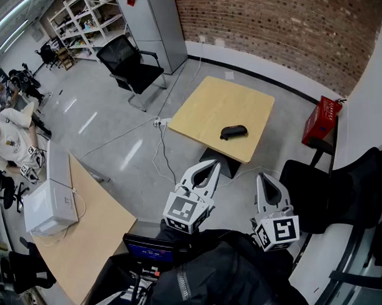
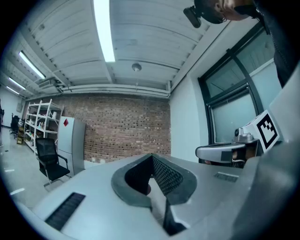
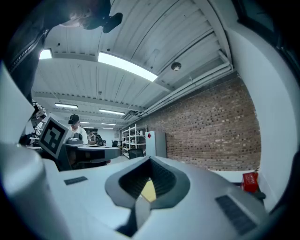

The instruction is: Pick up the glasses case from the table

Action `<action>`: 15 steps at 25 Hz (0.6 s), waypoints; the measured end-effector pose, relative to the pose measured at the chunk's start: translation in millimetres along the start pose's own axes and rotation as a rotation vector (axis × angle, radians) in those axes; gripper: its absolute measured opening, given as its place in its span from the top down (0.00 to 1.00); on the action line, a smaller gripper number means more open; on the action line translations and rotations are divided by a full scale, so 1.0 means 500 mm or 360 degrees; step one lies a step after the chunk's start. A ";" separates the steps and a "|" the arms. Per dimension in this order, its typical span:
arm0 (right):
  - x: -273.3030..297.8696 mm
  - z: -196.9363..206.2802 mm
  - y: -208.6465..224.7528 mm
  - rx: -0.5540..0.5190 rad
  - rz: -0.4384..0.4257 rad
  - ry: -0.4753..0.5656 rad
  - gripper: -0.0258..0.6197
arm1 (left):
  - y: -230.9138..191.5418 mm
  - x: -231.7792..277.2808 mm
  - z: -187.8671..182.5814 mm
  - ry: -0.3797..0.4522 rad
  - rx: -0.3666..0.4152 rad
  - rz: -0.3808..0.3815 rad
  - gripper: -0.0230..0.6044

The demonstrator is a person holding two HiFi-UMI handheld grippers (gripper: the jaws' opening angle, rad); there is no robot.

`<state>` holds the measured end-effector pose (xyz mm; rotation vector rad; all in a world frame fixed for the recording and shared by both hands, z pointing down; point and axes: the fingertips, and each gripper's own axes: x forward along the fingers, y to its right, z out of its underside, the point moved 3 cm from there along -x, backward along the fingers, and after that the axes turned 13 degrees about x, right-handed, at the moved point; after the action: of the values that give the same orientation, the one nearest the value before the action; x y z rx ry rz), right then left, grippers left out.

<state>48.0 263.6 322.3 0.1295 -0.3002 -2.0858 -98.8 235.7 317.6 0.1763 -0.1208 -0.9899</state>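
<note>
Jaws on both grippers are together with nothing between them. The left gripper point(image 2: 151, 158) and the right gripper point(image 3: 149, 162) each show their ribbed pads meeting at the tips. In the head view the left gripper point(image 1: 214, 163) and right gripper point(image 1: 263, 177) sit low, close to the person's body and well apart from the work.

The glasses case point(image 1: 234, 131) lies alone on the light wooden table point(image 1: 208, 105), on its right part near the front edge.

Risk comes mainly from arriving shut: closed tips would shove the case rather than straddle it, and so near the edge a push could likely send it to the floor. Its dark shell looks smooth and rounded, so a pinch by the ends may well let it squirt out.

Its long axis runs left to right in the head view, the right end tilted slightly away from the person, roughly crosswise to the way the grippers point. Closing across the short width therefore seems the safer hold.
</note>
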 end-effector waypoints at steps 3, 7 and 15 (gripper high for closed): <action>0.002 0.003 -0.002 0.0006 -0.0002 -0.0006 0.95 | 0.000 0.000 -0.001 0.0003 0.0001 0.0006 0.96; 0.002 0.013 -0.012 -0.0005 -0.0036 -0.0038 0.96 | 0.003 -0.003 0.004 -0.0009 0.0027 0.0007 0.96; -0.010 0.039 0.002 0.0021 -0.0028 -0.0094 0.95 | 0.022 0.004 0.026 -0.0054 0.0027 0.0018 0.96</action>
<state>47.2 270.5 341.3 0.0786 -0.3499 -2.1078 -91.1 238.5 332.8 0.1743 -0.1610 -0.9812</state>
